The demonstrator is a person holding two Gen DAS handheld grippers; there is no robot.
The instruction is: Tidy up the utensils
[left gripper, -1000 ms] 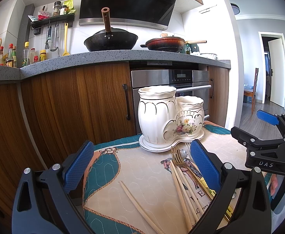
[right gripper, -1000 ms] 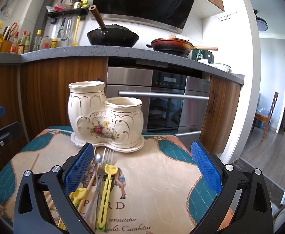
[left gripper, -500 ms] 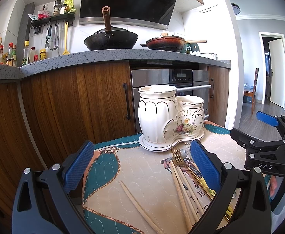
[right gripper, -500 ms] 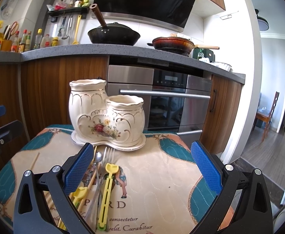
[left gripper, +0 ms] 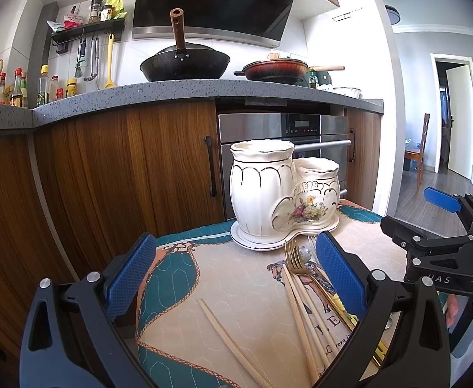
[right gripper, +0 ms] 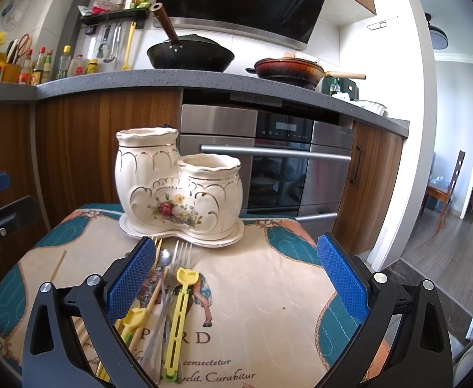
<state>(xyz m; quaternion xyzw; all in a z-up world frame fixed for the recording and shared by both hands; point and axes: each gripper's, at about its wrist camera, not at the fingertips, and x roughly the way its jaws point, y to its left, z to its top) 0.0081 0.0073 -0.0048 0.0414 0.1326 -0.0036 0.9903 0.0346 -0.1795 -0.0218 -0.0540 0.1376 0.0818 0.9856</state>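
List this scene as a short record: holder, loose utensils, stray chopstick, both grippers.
holder: cream ceramic utensil holder, two joined pots on a matching tray, nothing visible inside
loose utensils: forks, spoon, yellow utensil and chopsticks piled on the tablecloth before the holder
stray chopstick: single chopstick, lying apart
left gripper: open, empty
right gripper: open, empty

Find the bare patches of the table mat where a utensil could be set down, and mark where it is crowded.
Free: the mat right of the yellow utensil, up to the teal border; also the strip between the lone chopstick and the chopstick bundle. Crowded: the pile of forks, spoon and chopsticks just in front of the ceramic holder.
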